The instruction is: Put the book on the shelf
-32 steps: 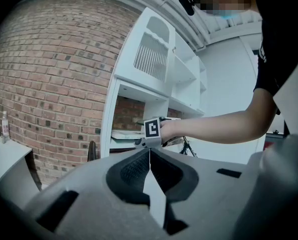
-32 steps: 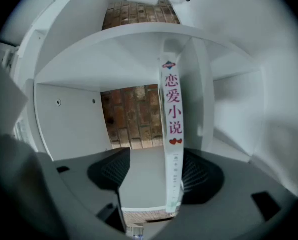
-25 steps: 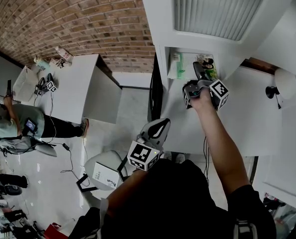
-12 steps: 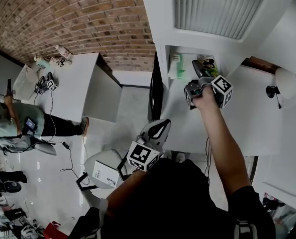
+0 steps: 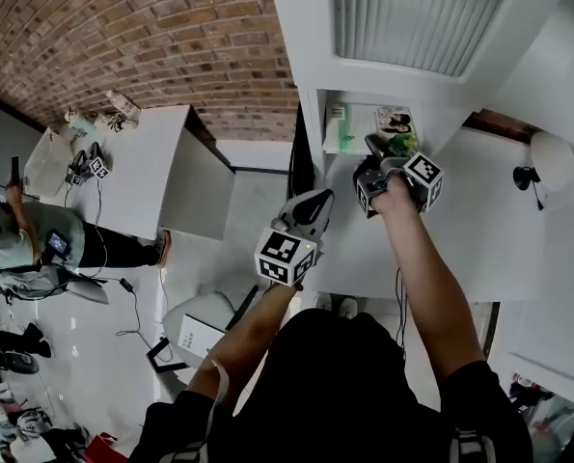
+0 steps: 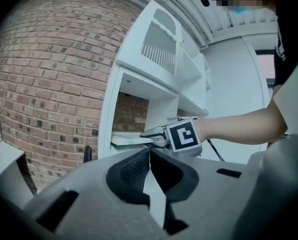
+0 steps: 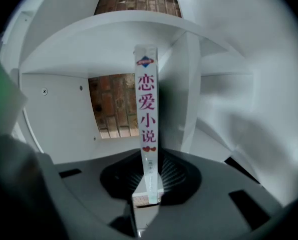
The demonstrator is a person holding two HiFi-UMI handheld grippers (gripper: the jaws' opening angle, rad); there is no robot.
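Book inside white shelf, brick wall behind

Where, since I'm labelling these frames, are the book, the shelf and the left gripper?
book [image 7: 146, 119]: right gripper view, middle of its spine.
shelf [image 7: 61, 126]: right gripper view, left inner wall.
left gripper [image 5: 317, 199]: head view, between its fingertips.
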